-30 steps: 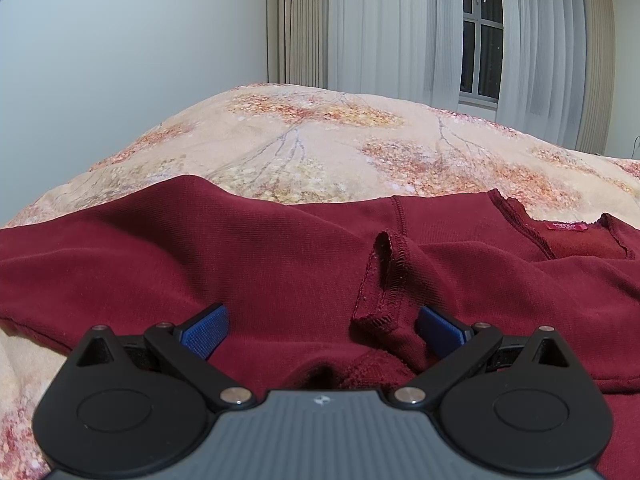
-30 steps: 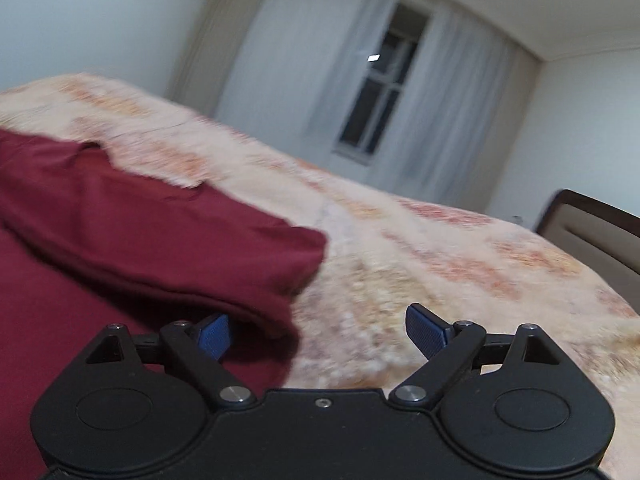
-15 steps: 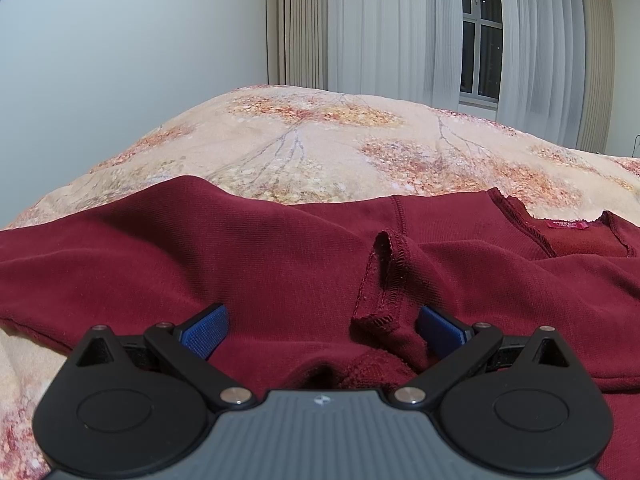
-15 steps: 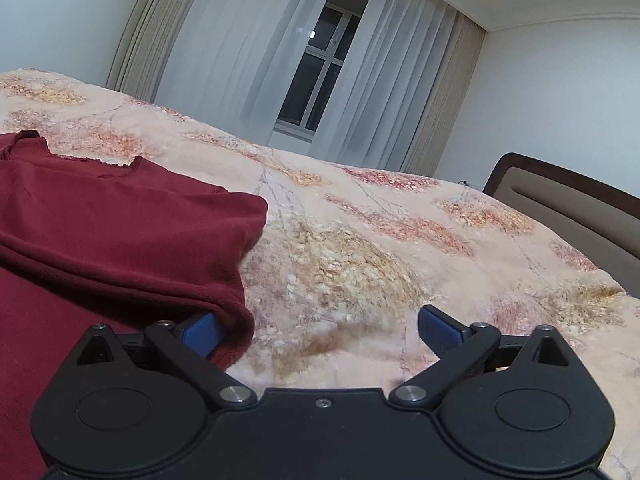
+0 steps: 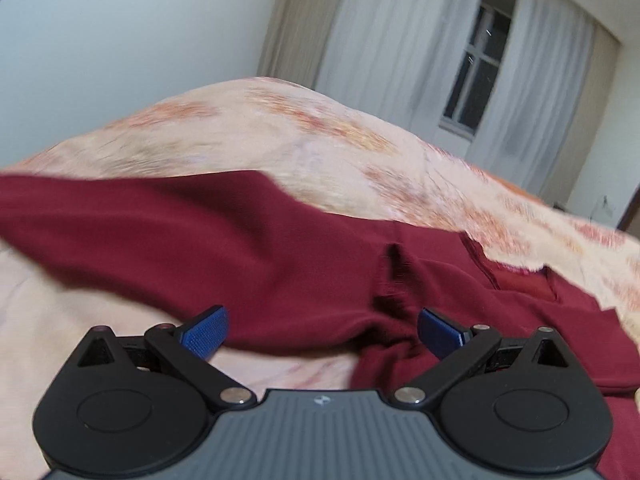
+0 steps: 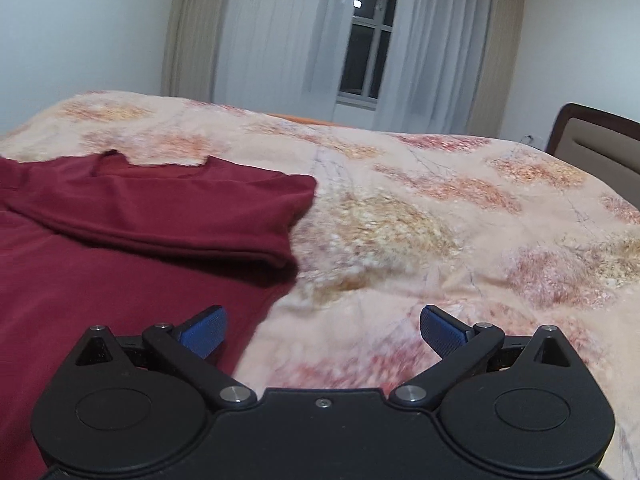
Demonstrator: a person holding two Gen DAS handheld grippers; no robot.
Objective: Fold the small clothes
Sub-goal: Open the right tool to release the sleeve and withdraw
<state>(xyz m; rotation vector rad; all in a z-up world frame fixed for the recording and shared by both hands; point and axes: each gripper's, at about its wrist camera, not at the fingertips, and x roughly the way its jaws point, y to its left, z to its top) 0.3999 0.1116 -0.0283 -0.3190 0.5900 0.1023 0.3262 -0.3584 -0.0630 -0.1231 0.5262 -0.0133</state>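
A dark red long-sleeved top (image 5: 248,248) lies spread on the bed, one sleeve reaching left and its neckline (image 5: 520,280) at the right. My left gripper (image 5: 322,330) hangs open just above the sleeve and a bunched fold (image 5: 394,280), its blue pads apart and off the cloth. In the right wrist view the top (image 6: 120,248) fills the left side, with a sleeve folded across it (image 6: 192,216). My right gripper (image 6: 322,330) stands wide open over the top's right edge, nothing between its pads.
The bed wears a peach floral cover (image 6: 440,220). White curtains and a dark window (image 6: 368,48) stand behind it, a padded headboard (image 6: 600,148) at the far right, a plain wall (image 5: 140,48) at the left.
Both grippers have pulled back and lifted from the top. The left view has rolled and shows bare cover under the sleeve. The right gripper's jaws have spread wider and left the folded sleeve's end.
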